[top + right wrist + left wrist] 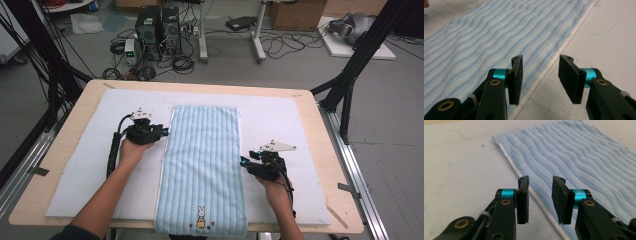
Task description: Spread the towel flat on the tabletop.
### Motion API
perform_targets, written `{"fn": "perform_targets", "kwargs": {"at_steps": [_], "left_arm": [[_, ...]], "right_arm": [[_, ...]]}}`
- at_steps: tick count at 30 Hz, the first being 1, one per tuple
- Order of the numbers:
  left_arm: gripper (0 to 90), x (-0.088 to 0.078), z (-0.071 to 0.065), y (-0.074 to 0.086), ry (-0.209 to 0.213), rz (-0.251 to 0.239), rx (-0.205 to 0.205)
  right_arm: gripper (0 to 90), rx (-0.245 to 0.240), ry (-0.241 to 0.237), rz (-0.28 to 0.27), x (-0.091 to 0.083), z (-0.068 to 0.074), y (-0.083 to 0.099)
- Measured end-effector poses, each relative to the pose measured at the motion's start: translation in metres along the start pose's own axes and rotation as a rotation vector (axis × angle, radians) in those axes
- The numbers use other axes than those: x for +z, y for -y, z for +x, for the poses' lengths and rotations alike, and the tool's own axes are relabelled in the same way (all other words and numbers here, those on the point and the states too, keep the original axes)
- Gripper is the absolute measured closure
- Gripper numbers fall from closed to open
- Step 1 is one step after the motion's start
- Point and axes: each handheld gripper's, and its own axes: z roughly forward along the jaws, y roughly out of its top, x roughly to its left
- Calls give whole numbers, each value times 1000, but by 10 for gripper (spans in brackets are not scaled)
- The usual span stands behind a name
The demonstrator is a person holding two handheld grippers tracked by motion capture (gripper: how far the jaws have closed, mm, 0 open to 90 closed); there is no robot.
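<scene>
Blue striped towel [202, 160] bears an embroidered rabbit [201, 217], no writing.

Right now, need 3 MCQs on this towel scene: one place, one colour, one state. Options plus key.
1. Where does the towel lie?
A. lengthwise between the two grippers
B. left of both
C. on the floor

2. What colour is the towel?
A. red
B. light blue
C. green

3. How do the left gripper's fingers stand?
A. clamped on the towel
B. apart, over the towel's edge
C. holding a cup

Key:
1 A, the left gripper and the right gripper flank its long edges in the high view.
2 B, blue stripes show in every view.
3 B, a clear gap shows between them, nothing pinched.
</scene>
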Motion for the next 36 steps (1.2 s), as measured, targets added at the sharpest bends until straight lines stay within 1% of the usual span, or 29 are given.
{"fn": "perform_targets", "kwargs": {"at_steps": [1,2,3,4,5,6,7,9,11,13,14,15,16,18,19,20,22,23,24,25,26,27,29,30,31,32,33,35,36], "left_arm": [[736,7,1,-2,2,22,20],[740,14,1,-5,-5,36,34],[747,20,1,-6,-11,37,37],[747,25,2,-9,-19,52,44],[745,30,2,-10,-29,55,44],[744,33,3,-11,-43,66,53],[743,37,4,-12,-55,77,53],[742,41,6,-12,-68,82,59],[751,42,6,-12,-82,75,67],[767,43,6,-12,-126,76,102],[745,44,7,-12,-152,73,108],[687,44,8,-12,-156,67,91],[681,44,9,-11,-150,65,79],[666,42,10,-11,-151,64,72],[644,41,11,-12,-152,66,60],[611,39,12,-12,-151,64,39],[527,34,14,-12,-139,53,-1],[485,30,16,-12,-134,31,-22],[461,26,17,-11,-132,17,-24],[440,23,19,-11,-115,15,-36],[408,20,20,-11,-92,10,-51],[377,17,21,-11,-75,-2,-58],[360,10,21,-9,-65,-56,-56],[328,7,20,-7,-67,-73,-55],[272,4,21,-6,-65,-87,-58],[225,1,21,-3,-61,-104,-63],[195,-1,22,-1,-45,-110,-64],[201,-6,24,2,-19,-125,-68],[199,-8,24,4,-7,-134,-71]], "right_arm": [[537,1,-2,-1,1,-1,0],[534,2,-3,2,1,-2,0],[531,2,-6,3,1,-2,0],[530,-1,-6,1,1,-2,1],[530,-3,-11,1,1,-2,1],[530,2,-12,0,0,-1,1],[530,-3,-12,-4,-1,-1,2],[530,-6,-10,-1,-3,0,3],[530,-9,-6,7,-5,-1,5],[530,-5,-3,5,-6,-2,7],[530,2,2,6,-7,-3,8],[530,4,6,7,-8,-3,8],[530,7,11,6,-9,-4,9],[529,14,19,0,-9,-5,8],[532,11,25,-4,-9,-6,8],[538,15,29,-4,-7,-8,7],[577,14,57,4,-3,-11,3],[604,5,64,1,-1,-13,1],[664,10,64,-3,4,-16,-2],[705,-1,63,-2,8,-19,-5],[721,-4,71,-1,14,-21,-9],[735,4,71,5,20,-23,-12],[744,6,70,21,35,-25,-20],[744,9,65,30,43,-26,-24],[745,7,63,46,50,-25,-27],[753,-9,63,53,57,-24,-30],[753,-13,61,72,64,-23,-33],[763,-25,54,103,76,-23,-37],[770,-34,64,118,81,-22,-38]]}}
